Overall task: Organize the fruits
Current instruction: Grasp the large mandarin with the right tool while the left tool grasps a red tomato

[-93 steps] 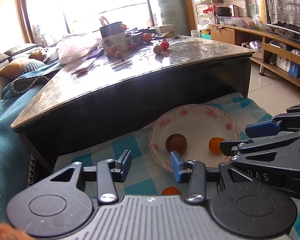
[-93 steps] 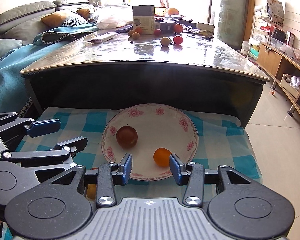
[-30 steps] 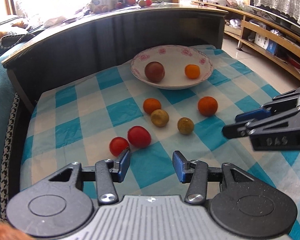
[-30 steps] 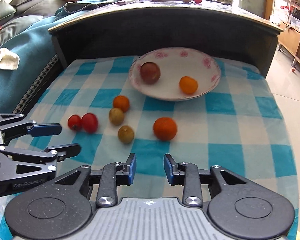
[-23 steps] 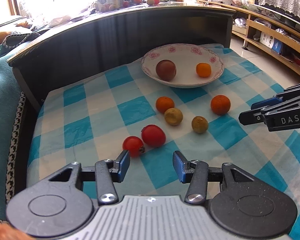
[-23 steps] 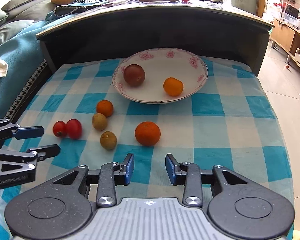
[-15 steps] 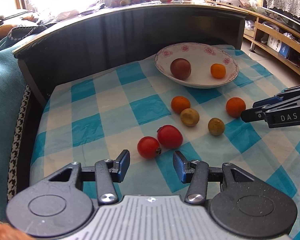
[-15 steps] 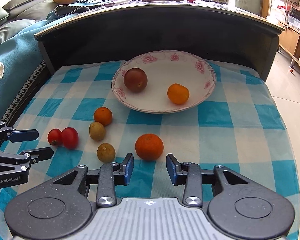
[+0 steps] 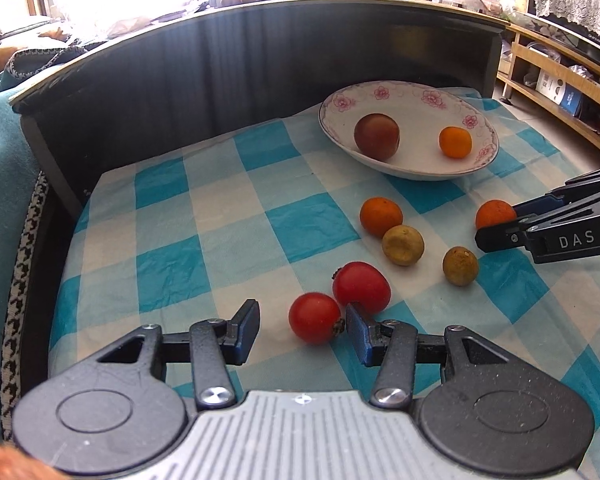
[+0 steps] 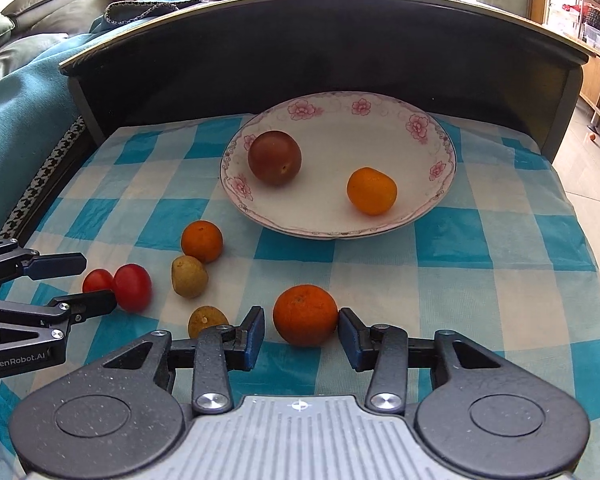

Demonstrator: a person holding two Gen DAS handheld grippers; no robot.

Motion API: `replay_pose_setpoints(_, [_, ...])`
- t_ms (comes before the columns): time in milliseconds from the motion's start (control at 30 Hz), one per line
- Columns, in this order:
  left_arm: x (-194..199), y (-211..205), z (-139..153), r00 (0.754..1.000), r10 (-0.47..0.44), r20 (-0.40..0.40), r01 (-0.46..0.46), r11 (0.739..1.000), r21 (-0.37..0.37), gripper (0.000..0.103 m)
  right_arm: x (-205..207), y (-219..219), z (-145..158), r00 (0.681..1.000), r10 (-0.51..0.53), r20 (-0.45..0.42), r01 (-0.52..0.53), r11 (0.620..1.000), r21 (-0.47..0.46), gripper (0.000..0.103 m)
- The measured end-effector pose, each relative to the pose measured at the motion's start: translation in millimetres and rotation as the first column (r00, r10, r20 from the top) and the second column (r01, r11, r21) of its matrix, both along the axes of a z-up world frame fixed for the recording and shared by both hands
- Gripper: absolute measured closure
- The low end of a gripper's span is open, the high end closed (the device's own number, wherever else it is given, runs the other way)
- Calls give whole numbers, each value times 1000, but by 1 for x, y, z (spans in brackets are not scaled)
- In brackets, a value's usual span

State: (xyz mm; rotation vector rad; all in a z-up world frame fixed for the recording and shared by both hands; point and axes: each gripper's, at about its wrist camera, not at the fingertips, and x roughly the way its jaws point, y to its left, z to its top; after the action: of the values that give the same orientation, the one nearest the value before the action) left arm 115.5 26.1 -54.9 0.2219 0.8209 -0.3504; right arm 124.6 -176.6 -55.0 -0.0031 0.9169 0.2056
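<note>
The large orange (image 10: 305,314) is sitting on the checked cloth (image 10: 500,240) at about six o'clock from the flowered plate (image 10: 428,216), and the right hand-held gripper (image 10: 300,334) is bracketing it with its jaws apart, the right pad nearly touching the peel and the left pad a little off it. Judging from that offset, an uneven close is likely to push the round fruit sideways so that it rolls out instead of seating between the pads.

At about nine o'clock from the orange, the left hand-held gripper (image 9: 302,328) is standing with its jaws apart around the smaller red tomato (image 9: 314,318), whose right side is nearly against the right pad. The bigger tomato (image 9: 361,287) is lying just beside it, at about one o'clock from it, so the right pad risks nudging that neighbour or squeezing both soft skins.

Two yellowish fruits (image 10: 189,276) and a small orange (image 10: 201,241) are lying between the two targets, near enough for a rolling fruit to knock them.

A dark plum-like fruit (image 10: 275,157) and an orange fruit (image 10: 372,191) are sitting in the plate, so anything dropped in hard may bump them or roll over the shallow rim.
</note>
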Motion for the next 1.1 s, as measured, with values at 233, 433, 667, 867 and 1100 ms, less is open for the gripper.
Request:
replay_pose_setpoints(233, [2,-1,2,1000,-30,7,30,1000,10,47,1,-2,0,1000,1,-8,-1,1000,8,67])
replay_pose_setpoints(433, [4,2,-2,998,-55,-1,55,998,4,46,3,-2,0,1000,5,-4,-5,1000,2,64])
replay_pose_setpoints(667, [5,2,-3,998,-52,-26,52,999,-1,46,3,1,0,1000,23,-9,-23,999,-28,67])
replay_pose_setpoints(867, [10,8,-3,998,-23,-66,20,999,-49,47,4,0,0,1000,9,-13,-10,1000,-27,72])
replay_pose_setpoints(1100, [9,5,-2,994,-47,-96,41,997,-58,60,5,-3,0,1000,1,-20,-2,1000,-17,74])
